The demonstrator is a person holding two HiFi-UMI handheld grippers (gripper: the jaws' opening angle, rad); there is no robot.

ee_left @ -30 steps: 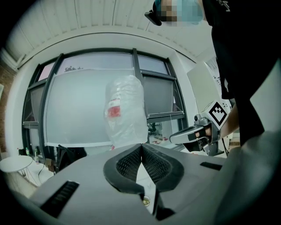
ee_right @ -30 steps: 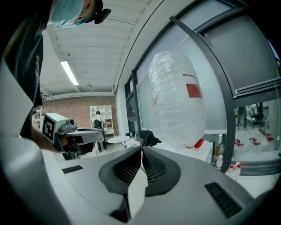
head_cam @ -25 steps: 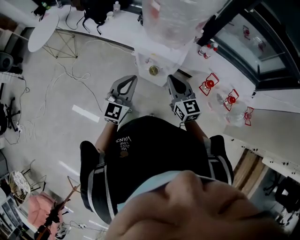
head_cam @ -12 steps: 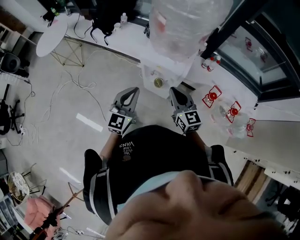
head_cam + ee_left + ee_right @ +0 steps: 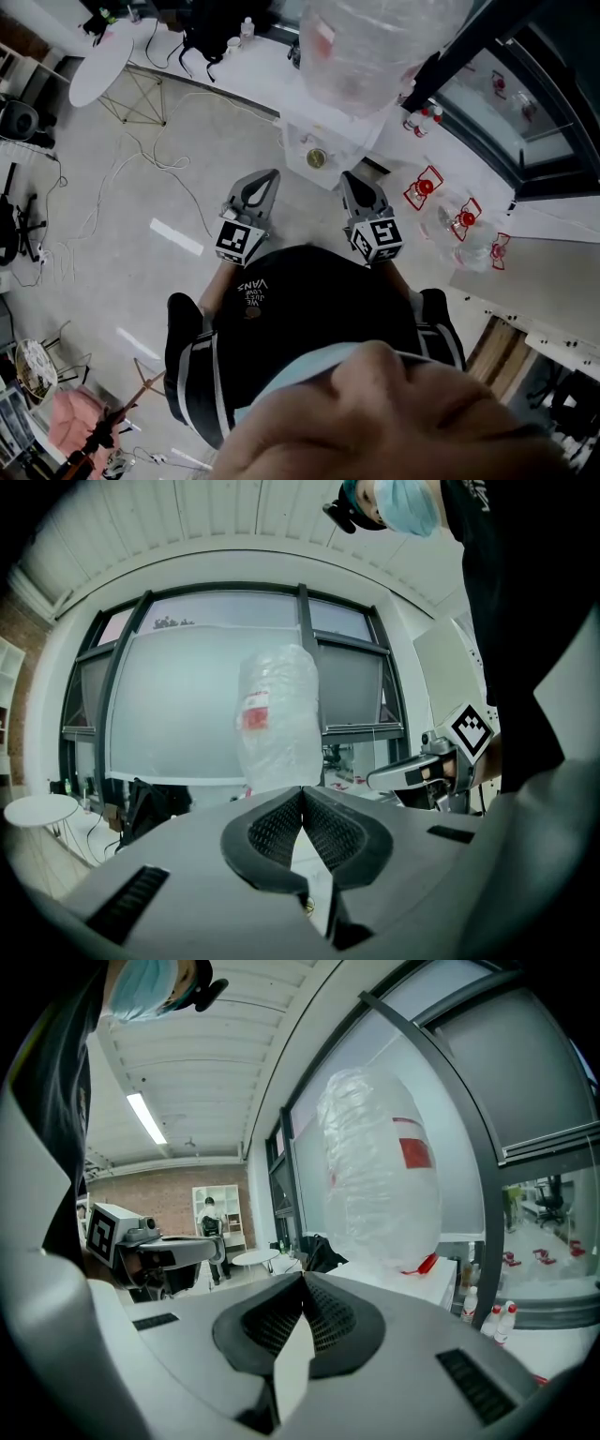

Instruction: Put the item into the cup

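I stand in front of a white water dispenser [image 5: 323, 131] that carries a big clear bottle [image 5: 375, 47]. A small round golden thing [image 5: 316, 157] sits on the dispenser's front; I cannot tell whether it is a cup. My left gripper [image 5: 267, 175] and right gripper [image 5: 350, 177] are held side by side before my chest, tips toward the dispenser. Both are shut with nothing between the pads, as the left gripper view [image 5: 302, 789] and the right gripper view [image 5: 302, 1276] show. The bottle [image 5: 278, 719] rises straight ahead of the left jaws and, in the right gripper view, the bottle [image 5: 380, 1171] stands just right of the tips.
A white counter [image 5: 525, 244] runs along the window to the right with small red-capped bottles [image 5: 417, 122] and red-and-white items [image 5: 422, 187]. Cables [image 5: 141, 150] lie on the grey floor at left, near a round white table [image 5: 98, 56]. A person stands far off [image 5: 208, 1208].
The head view has drifted slightly, so the dispenser and bottle sit a little differently in the frame. Both grippers stay shut, side by side, in nearly the same place.
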